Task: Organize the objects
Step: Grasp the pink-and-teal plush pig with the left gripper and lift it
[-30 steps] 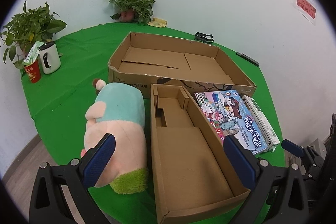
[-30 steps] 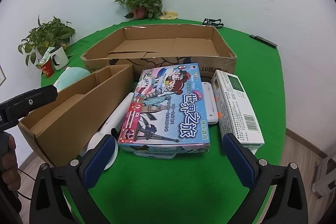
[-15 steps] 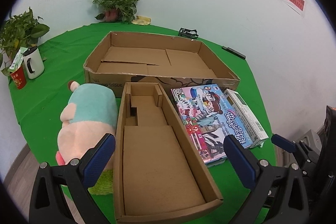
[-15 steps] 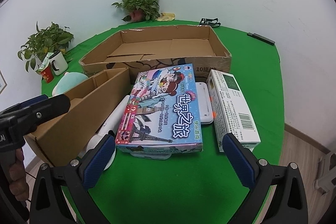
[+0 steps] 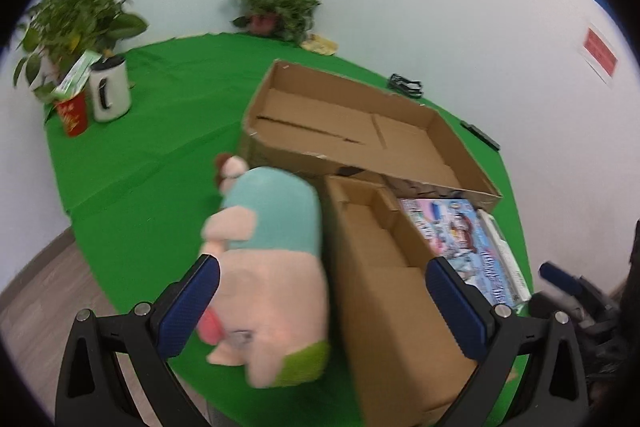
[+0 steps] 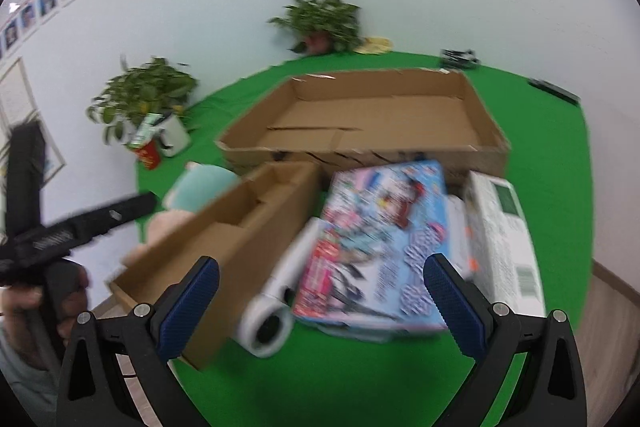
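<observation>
White walls meet in a corner behind your counter (image 5: 160, 131), which is draped in bright green cloth. Two potted plants (image 5: 276, 3) stand at its far edge, and a white mug (image 5: 109, 91) sits beside a red cup (image 5: 74, 115) near the left one.

Your left gripper (image 5: 322, 297) hangs above the near edge with its jaws spread wide and nothing between them. Just past its left finger lies the plush toy (image 5: 272, 259), pink and teal with a green end, resting on the cloth and touching the left wall of the narrow cardboard box (image 5: 384, 283). That box is open on top, with a small divider at its far end. Behind it sits the wide cardboard box (image 5: 360, 131), also open, showing only its bare flaps inside.

Your right gripper (image 6: 320, 297) also has its jaws spread wide, holding nothing. Ahead of it the colourful game box (image 6: 380, 239) lies tilted on top of a white object (image 6: 276, 303) with a round end, just right of the narrow cardboard box. A white carton (image 6: 504, 239) with a green patch and a barcode lies along the game box's right side, touching or nearly so; motion blur hides which. At the left edge of the right wrist view you can see your hand (image 6: 28, 315) gripping the other tool's handle.
</observation>
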The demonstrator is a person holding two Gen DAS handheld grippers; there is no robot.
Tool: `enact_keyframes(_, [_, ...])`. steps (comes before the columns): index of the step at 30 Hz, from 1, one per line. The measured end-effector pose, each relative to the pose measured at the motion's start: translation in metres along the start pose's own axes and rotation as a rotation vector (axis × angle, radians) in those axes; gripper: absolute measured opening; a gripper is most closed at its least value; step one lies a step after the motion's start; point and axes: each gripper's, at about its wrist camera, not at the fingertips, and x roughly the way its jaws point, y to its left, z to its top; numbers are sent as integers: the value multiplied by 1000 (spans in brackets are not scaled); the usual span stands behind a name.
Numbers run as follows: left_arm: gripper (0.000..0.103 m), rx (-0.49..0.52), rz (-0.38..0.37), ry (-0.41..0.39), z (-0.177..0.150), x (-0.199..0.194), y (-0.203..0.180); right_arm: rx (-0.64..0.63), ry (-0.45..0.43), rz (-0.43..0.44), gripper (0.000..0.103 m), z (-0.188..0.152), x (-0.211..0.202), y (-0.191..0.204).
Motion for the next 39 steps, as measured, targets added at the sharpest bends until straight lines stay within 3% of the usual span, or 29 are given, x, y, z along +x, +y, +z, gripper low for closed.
enact_keyframes(6, [101, -42, -8, 99, -19, 29, 28, -67, 50, 231, 103, 55, 34, 49])
enact_keyframes(9, [101, -91, -64, 138, -29, 41, 36, -82, 121, 313, 103, 78, 62, 76])
enact_keyframes(11, [99, -97, -73, 133, -32, 42, 39, -124, 158, 312, 103, 88, 82, 96])
enact_keyframes(14, [77, -79, -31, 143, -36, 44, 42, -163, 232, 318, 103, 97, 113, 126])
enact_keyframes(20, [67, -107, -68, 143, -39, 42, 51, -175, 406, 272, 102, 89, 181, 152])
enact_keyframes(24, [62, -113, -74, 136, -39, 41, 53, -227, 468, 235, 100, 83, 201, 164])
enact_keyframes(27, [60, -111, -86, 130, -41, 38, 55, -273, 470, 179, 100, 81, 198, 162])
enact_keyframes(31, [57, -123, -110, 125, -39, 34, 61, -276, 458, 55, 100, 77, 183, 131])
enact_keyframes(35, [54, -124, -121, 104, -32, 29, 71, -169, 453, 57, 100, 84, 172, 112])
enact_keyframes(39, [53, -112, -132, 100, -23, 30, 79, -169, 430, 108, 100, 101, 169, 135])
